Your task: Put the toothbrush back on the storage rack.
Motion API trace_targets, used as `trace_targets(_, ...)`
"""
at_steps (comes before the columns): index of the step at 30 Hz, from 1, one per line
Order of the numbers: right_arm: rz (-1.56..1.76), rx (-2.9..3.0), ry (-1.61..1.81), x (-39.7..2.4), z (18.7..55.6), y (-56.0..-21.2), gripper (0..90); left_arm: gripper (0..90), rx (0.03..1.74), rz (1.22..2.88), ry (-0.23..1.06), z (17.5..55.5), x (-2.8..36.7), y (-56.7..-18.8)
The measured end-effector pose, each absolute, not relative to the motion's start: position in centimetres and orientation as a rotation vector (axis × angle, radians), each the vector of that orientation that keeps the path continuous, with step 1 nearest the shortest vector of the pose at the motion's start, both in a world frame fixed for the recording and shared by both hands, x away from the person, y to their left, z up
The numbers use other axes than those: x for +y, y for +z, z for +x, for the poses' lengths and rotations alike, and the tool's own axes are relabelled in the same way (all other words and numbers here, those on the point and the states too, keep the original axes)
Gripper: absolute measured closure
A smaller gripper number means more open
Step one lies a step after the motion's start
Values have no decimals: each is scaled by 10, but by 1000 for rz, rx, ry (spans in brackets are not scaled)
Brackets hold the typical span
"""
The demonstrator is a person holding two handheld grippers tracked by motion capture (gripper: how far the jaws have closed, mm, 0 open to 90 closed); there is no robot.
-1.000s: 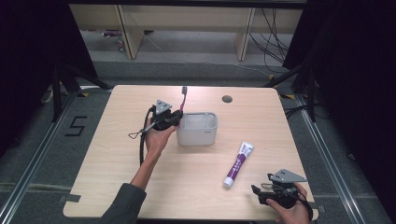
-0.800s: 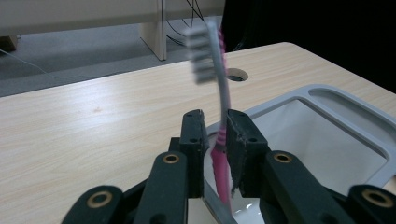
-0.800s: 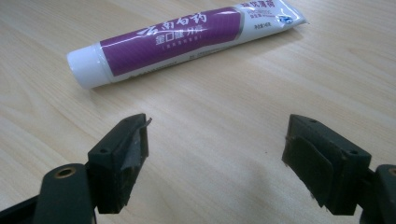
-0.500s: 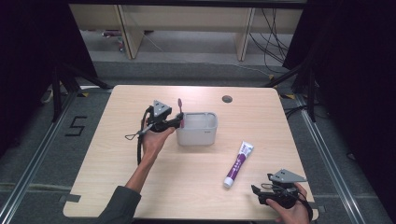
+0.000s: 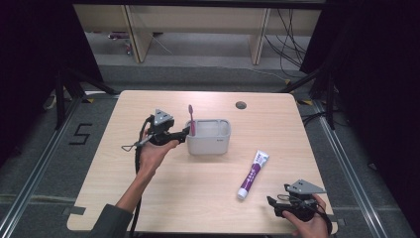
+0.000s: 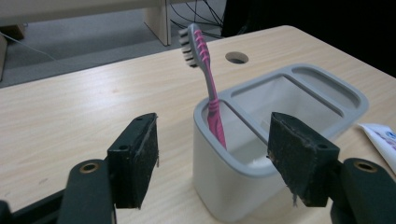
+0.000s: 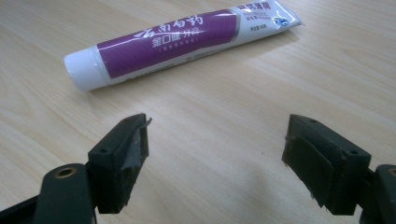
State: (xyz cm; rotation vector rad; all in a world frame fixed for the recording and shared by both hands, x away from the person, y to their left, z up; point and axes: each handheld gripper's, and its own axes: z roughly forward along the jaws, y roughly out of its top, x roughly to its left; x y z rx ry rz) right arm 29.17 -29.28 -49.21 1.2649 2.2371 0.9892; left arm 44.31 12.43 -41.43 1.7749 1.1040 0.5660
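left gripper (image 5: 184,133): I'm seeing the jaws spreading just now, nothing between the pads, sitting just beside the holder
toothbrush (image 6: 208,84): standing tilted in the grey holder (image 6: 322,100), end compartment, bristles up
right gripper (image 7: 215,158): I'm holding it released, hovering near the table's front edge
toothpaste tube (image 7: 177,39): lying flat just ahead of it

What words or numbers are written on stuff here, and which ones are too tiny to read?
"5": taped in black on the grey floor left of the table.
White print on the purple-and-white toothpaste tube: two lines of Chinese characters, too blurred to read surely.
Small dark print at the tube's flat end: too tiny.
Faint mark on the grey plastic holder's front: unreadable.
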Motion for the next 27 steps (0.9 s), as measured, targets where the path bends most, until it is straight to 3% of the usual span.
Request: trace_targets(27, 1282, 2234, 991, -295, 292, -492, 231, 200, 1030, 1863, 515, 366, 158, -437)
